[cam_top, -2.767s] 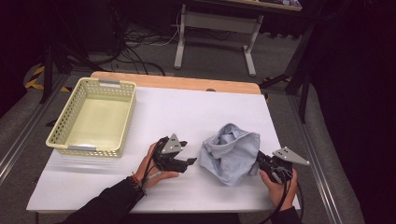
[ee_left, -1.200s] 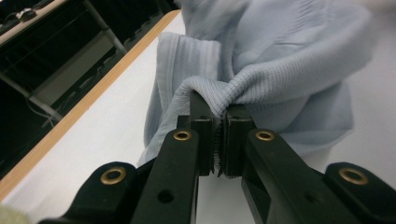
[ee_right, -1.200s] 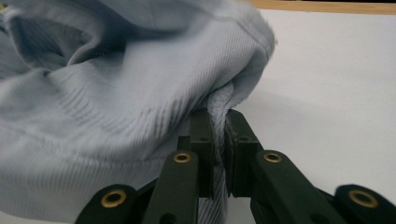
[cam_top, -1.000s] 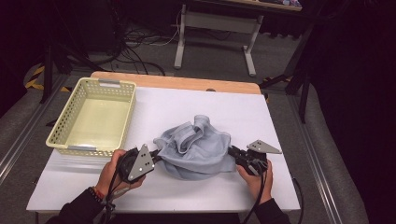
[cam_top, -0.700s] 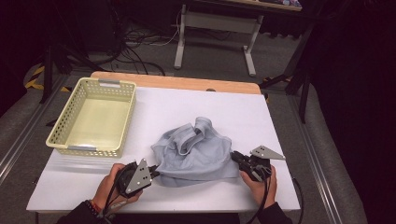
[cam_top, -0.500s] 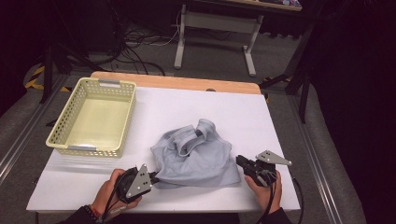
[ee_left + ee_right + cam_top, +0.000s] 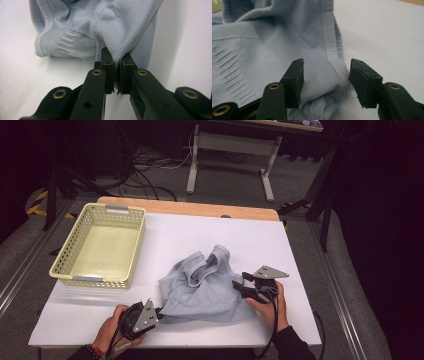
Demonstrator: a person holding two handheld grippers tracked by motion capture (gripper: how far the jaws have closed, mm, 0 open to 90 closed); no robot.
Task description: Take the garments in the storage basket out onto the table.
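Nearest the person, the left gripper (image 7: 115, 72) is clenched on the ribbed hem of the crumpled pale blue knit garment (image 7: 202, 290), at its near-left corner. At the garment's right edge the right gripper (image 7: 325, 80) has just been opening, its pads seemingly clear of the seam lying between them. The garment lies mid-table; beyond, to its left, stands the yellow perforated plastic basket (image 7: 82, 242).

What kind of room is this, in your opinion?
Probably a lab or workshop set up for recording: a white table with a yellow basket and a grey garment, loose cables on the floor, dark surroundings.
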